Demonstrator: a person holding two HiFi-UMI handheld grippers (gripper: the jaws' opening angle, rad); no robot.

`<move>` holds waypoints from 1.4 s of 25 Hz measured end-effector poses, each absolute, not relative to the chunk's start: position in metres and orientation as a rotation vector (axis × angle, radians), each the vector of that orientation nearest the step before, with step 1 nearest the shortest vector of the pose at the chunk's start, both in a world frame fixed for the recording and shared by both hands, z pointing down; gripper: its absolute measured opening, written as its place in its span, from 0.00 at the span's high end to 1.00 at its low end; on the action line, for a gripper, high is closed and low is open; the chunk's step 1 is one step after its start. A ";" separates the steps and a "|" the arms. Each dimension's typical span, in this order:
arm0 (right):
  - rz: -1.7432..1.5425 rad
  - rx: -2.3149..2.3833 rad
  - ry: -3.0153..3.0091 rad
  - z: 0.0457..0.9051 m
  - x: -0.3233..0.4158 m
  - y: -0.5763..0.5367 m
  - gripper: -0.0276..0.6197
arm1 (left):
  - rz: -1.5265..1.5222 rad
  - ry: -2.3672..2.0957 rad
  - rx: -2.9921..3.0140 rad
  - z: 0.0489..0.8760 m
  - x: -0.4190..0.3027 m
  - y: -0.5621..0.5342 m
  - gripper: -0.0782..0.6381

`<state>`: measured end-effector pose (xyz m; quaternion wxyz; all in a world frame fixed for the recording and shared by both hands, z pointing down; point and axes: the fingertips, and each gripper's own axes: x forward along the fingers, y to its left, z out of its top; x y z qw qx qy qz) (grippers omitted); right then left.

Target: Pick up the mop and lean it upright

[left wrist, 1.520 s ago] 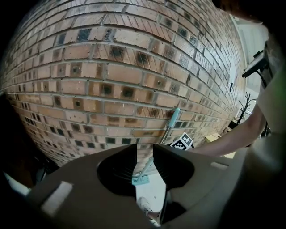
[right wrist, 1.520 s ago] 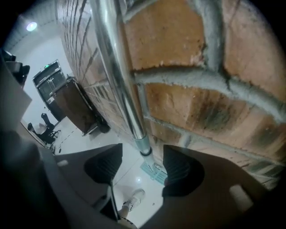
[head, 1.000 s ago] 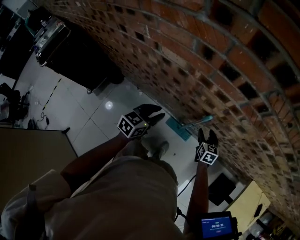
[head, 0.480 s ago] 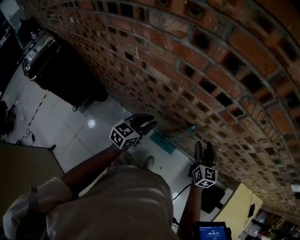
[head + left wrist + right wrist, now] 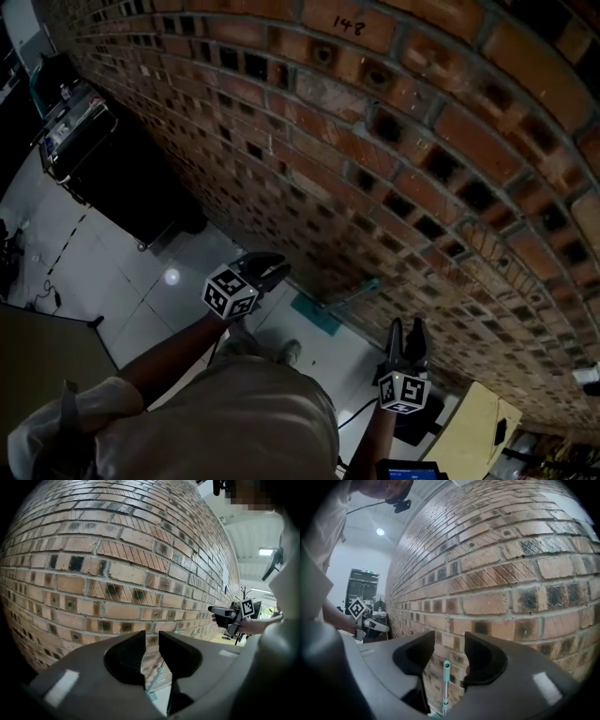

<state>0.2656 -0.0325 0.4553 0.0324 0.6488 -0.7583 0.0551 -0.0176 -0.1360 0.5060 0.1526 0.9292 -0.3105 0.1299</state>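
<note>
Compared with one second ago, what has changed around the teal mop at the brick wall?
The right gripper has drawn away from the teal-headed mop; its jaws have just been closing, on nothing. Unchanged: the mop leans against the red brick wall, and the left gripper is empty.

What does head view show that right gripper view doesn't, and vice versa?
Only head view: a shoe on the floor and the 148 mark on a brick. Only right gripper view: a ceiling light. Both: the brick wall, the mop standing against it, and the left tool.
</note>
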 end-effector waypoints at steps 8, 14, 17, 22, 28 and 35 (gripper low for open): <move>0.184 2.134 -2.117 0.479 0.297 0.004 0.65 | 0.393 -0.918 2.659 0.511 -0.023 -0.134 0.74; 0.247 2.251 -1.895 0.512 0.326 0.028 0.65 | 0.414 -0.932 2.654 0.512 -0.017 -0.132 0.75; 0.277 2.232 -1.893 0.522 0.326 0.031 0.65 | 0.406 -0.923 2.643 0.515 -0.011 -0.132 0.75; 0.279 2.202 -1.916 0.528 0.323 0.021 0.66 | 0.471 -0.906 2.668 0.520 -0.001 -0.136 0.77; 0.302 2.102 -2.017 0.534 0.301 0.000 0.67 | 0.408 -0.913 2.598 0.526 0.001 -0.150 0.73; 0.328 2.066 -2.082 0.550 0.285 -0.014 0.68 | 0.487 -0.844 2.596 0.538 0.012 -0.137 0.71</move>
